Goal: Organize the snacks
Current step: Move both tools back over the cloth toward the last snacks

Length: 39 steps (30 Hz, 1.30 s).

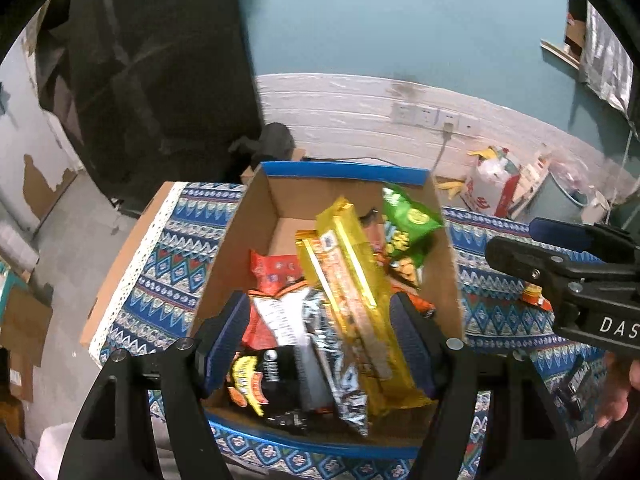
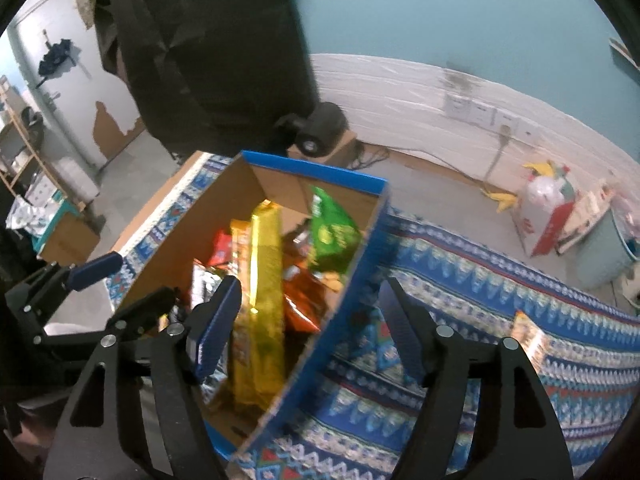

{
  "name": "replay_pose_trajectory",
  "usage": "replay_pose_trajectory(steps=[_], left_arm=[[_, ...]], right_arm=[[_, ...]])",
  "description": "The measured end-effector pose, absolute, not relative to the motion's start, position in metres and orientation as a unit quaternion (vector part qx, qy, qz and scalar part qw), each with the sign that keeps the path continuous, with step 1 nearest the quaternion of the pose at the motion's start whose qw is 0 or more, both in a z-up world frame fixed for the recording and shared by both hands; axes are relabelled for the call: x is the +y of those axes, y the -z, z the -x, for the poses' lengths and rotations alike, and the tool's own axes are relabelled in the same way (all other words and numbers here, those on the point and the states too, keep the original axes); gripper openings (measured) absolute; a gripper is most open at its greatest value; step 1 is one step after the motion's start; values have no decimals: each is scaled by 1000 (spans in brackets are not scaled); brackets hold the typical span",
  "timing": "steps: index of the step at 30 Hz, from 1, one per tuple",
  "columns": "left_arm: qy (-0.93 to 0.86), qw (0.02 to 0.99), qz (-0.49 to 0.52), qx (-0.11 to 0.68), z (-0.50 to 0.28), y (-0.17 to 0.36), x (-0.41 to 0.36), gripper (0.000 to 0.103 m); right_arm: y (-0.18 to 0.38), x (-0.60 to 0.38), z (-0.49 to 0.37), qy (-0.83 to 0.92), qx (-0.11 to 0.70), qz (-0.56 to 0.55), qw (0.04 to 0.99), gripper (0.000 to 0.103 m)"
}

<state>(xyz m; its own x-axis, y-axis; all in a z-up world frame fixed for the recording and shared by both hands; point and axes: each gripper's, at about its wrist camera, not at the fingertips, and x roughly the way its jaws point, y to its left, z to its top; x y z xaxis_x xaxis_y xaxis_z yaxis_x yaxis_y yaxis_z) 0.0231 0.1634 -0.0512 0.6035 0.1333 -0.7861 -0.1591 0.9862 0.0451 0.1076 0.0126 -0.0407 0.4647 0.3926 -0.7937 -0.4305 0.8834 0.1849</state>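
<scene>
Gold packet (image 1: 356, 292) lies lengthwise in box (image 1: 448, 280) (far end raised); both grippers' fingers spread, empty

White capitals "DAS", cut off by the picture's edge, printed on the black plastic body of the right tool (image 1: 560, 248), right of the blue-rimmed cardboard box (image 1: 344, 170). Print on the snack packets inside that box too blurred to read.
</scene>
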Motion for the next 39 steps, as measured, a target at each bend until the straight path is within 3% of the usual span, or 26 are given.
replay_pose_trajectory(steps=[39], left_arm=[[145, 829, -122, 527, -6, 124, -76, 77]], right_arm=[[132, -247, -10, -38, 599, -42, 798, 75]])
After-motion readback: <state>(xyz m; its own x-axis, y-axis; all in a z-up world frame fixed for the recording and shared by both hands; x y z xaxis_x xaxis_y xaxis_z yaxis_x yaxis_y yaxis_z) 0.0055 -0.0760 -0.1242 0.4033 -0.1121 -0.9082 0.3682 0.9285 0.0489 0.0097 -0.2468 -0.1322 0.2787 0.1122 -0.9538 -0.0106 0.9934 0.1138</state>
